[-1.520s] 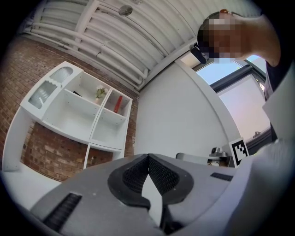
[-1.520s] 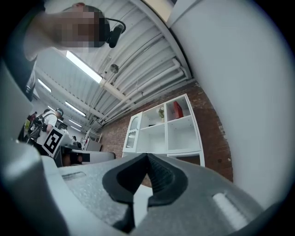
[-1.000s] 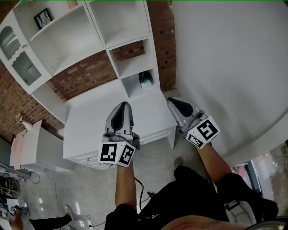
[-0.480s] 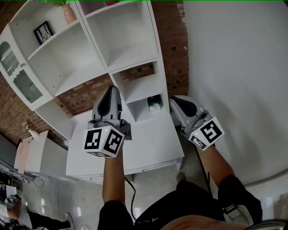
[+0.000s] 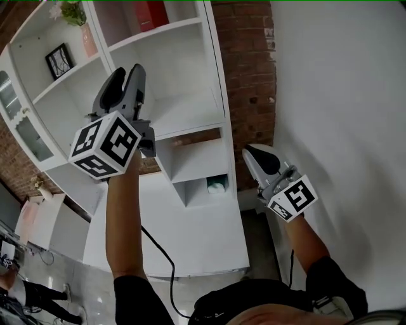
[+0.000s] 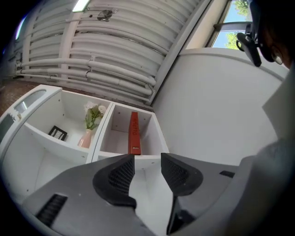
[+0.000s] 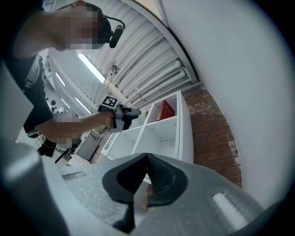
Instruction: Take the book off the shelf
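Note:
A red book [image 6: 134, 133] stands upright in the top right cubby of the white shelf unit [image 5: 190, 108]; it also shows as the red book [image 5: 151, 14] at the head view's top edge and as the red book [image 7: 166, 109] in the right gripper view. My left gripper [image 5: 127, 73] is raised in front of the shelves, below and short of the book. Its jaws are opening, and the left gripper [image 6: 147, 168] holds nothing. My right gripper [image 5: 255, 153] hangs low beside the white wall; the right gripper [image 7: 147, 173] is shut and empty.
A pink vase of flowers [image 6: 88, 131] and a small black picture frame [image 6: 57, 132] sit in the cubby left of the book. A teal object [image 5: 217, 186] lies in a low cubby. A brick wall [image 5: 250, 76] shows behind the unit; a glass-door cabinet [image 5: 19, 127] stands at left.
My left gripper has risen from over the low counter to the upper shelves, and its jaws have parted. The head view has tilted up. The right gripper has hardly moved.

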A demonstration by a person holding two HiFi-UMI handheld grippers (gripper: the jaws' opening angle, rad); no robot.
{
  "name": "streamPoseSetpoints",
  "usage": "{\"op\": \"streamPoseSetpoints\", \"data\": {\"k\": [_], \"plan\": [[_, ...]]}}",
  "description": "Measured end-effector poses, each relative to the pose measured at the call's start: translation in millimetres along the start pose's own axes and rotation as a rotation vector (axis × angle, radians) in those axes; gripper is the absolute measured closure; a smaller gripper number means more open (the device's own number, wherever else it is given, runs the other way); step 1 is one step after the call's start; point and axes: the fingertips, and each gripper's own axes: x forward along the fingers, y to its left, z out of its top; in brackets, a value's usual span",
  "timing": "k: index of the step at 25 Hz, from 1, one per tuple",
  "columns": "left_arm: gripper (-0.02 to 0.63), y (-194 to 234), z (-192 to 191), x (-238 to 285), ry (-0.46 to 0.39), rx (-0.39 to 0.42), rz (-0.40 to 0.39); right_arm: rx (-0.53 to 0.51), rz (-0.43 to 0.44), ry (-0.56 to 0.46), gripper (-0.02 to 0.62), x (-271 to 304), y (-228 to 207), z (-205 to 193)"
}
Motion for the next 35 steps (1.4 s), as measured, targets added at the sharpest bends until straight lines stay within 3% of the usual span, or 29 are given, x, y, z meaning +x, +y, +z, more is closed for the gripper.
{"op": "streamPoseSetpoints", "data": {"k": [10, 17, 26, 31, 35], "plan": [[0.301, 23.1, 36.9, 115.3, 0.056, 0.061, 0.032, 0.003, -0.028, -0.019, 0.594, 19.9, -41.3, -18.9], [0.276, 35.5, 37.1, 170.5, 0.147, 0.071, 0.069, -0.011, -0.063, -0.021, 0.594, 19.2, -60.1, -21.0], [0.276, 47.5, 10.8, 209.3, 0.291, 0.067, 0.144, -0.028, -0.114, -0.042, 0.594, 1.3, -81.9, -16.5], [0.288, 54.4, -2.9, 215.7, 0.363, 0.107, 0.208, -0.019, -0.14, -0.041, 0.594, -10.8, -89.0, -19.0], [0.408, 60.7, -3.3, 215.0, 0.394, 0.158, 0.247, -0.021, -0.15, -0.045, 0.594, -14.3, -90.1, -17.1]]}}
